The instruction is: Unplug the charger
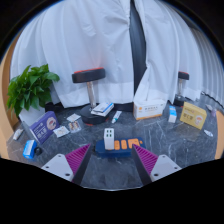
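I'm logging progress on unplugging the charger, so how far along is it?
Nothing looks done yet: the white charger sits on the power strip, apparently plugged in. In hand: the open gripper is lined up, with the charger just ahead of its fingers. Left: close in, grip it and pull it free.

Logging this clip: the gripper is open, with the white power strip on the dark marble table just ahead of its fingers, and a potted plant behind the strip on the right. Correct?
Not quite. In the gripper view the potted plant stands on the left, not the right. The rest holds: the gripper is open, and the white power strip lies on the dark marble table just ahead of its fingers.
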{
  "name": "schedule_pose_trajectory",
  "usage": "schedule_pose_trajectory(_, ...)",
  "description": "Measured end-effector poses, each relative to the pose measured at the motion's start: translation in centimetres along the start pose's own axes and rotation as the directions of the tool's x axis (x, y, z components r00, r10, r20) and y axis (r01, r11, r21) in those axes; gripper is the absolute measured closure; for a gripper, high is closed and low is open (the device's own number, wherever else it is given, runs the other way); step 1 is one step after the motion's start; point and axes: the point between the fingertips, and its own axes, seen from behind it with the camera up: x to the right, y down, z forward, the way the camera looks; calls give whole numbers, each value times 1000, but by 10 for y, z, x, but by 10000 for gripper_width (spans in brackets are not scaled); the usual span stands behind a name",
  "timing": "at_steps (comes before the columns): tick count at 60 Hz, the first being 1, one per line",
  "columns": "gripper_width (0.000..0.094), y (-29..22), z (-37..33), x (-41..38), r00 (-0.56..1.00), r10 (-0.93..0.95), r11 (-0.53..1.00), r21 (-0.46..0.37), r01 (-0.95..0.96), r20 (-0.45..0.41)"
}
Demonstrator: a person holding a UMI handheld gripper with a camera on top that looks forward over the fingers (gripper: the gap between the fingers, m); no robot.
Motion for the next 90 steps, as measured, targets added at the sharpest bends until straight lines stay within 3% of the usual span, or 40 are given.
schedule_pose_trajectory(8, 165, -17, 55, -13, 1000, -11, 1000, 23, 11, -7)
schedule_pose_trajectory(12, 241, -16, 75, -15, 1000, -10, 1000, 19, 10, -19)
schedule_pose_trajectory(16, 390, -13, 90, -13, 999, -9, 1000, 21, 9, -35)
schedule_pose_trajectory(17, 478, -13, 92, -13, 999, -9, 1000, 21, 10, -36)
schedule_pose_trajectory(22, 713, -6, 99, -6, 997, -23, 1000, 17, 24, -75)
schedule_pose_trajectory(33, 847, -6, 99, -4, 997, -6, 1000, 21, 8, -72)
schedule_pose_trajectory(40, 867, -16, 95, -7, 992, -80, 995, 43, 85, -101)
schedule_pose_trajectory(51, 868, -175, 21, -37, 995, -84, 935, 342, 97, -54)
schedule_pose_trajectory(55, 868, -227, -11, -21, 996, -64, 907, 413, 84, -63)
schedule_pose_trajectory(59, 868, -247, -28, 7, 995, -54, 892, 444, 85, -82)
schedule_pose_trajectory(66, 871, -221, -15, 75, 990, -52, 922, 374, 97, -127)
schedule_pose_trajectory(80, 818, -48, 64, 168, 991, -35, 998, 47, 42, -132)
schedule_pose_trajectory(90, 742, 6, 85, 186, 994, -2, 999, -40, -2, -106)
